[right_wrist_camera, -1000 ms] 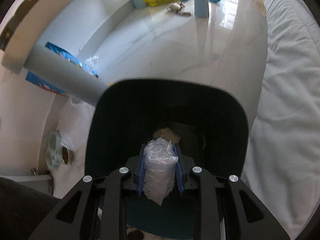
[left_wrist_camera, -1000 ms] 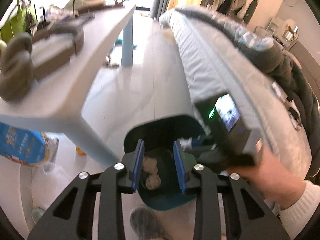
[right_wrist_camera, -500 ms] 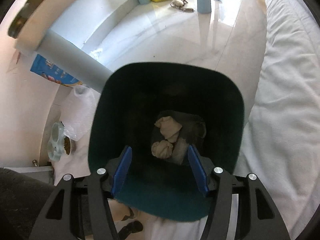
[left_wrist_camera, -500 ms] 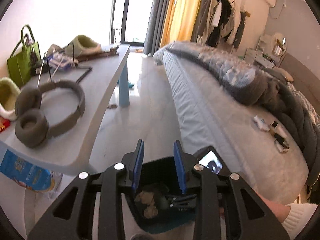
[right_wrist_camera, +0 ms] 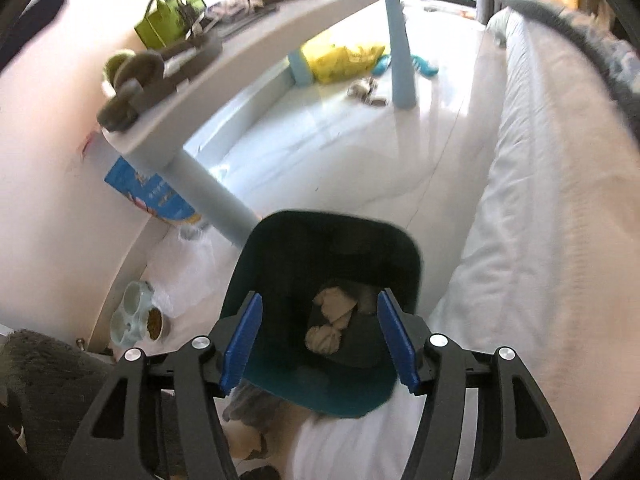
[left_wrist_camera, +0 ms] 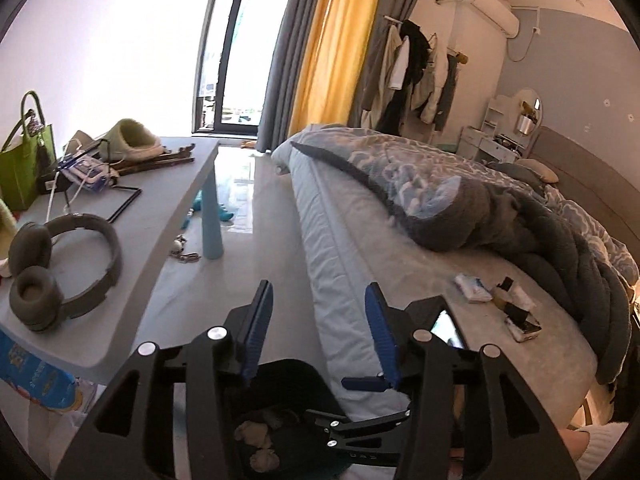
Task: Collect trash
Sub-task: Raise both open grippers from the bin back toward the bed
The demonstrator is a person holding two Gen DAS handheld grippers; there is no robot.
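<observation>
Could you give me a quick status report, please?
Left gripper jaws opening, empty. Right gripper open, empty, above dark teal plastic bin. Crumpled tissues inside.

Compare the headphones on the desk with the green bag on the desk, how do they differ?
The headphones are dark grey and lie flat near the desk's near end; the green bag is bright green and stands upright farther back. The headphones have round padded cups joined by a band; the green bag is boxy with arched handles on top. Both rest on the same desk, untouched by either hand-held gripper.
</observation>
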